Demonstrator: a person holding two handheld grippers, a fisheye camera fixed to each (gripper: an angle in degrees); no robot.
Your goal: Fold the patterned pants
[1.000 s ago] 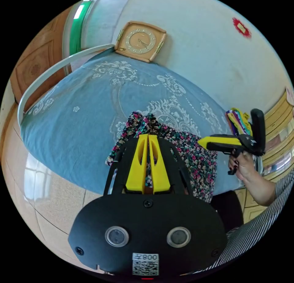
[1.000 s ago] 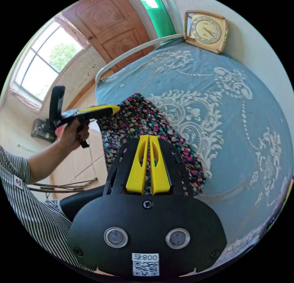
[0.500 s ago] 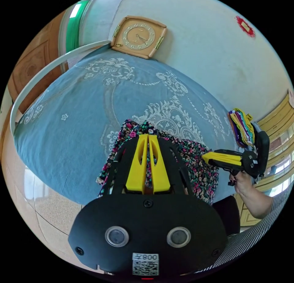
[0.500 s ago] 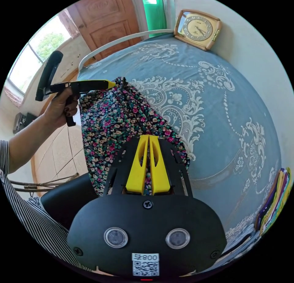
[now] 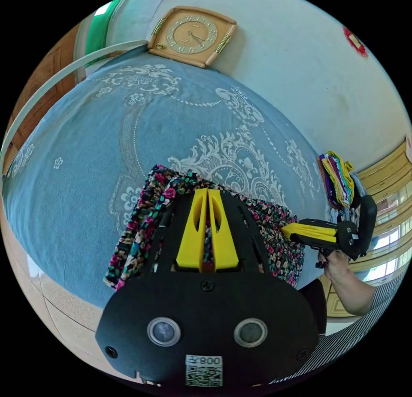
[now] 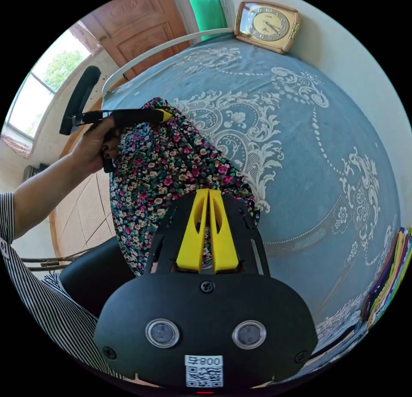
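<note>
You are gripping the patterned pants (image 6: 171, 165) with both tools: your left tool (image 5: 208, 191) and right tool (image 6: 208, 191) are each clenched on the fabric, which is hanging over the near edge of the blue bed (image 5: 86, 148).

The left gripper (image 5: 208, 191) and the right gripper (image 6: 208, 192) sit mid-frame, jaws closed together, a bare forearm (image 6: 40, 190) at left.

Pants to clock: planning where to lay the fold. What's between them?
Bare blue bedspread, from the pants to the clock, in the right gripper view.
</note>
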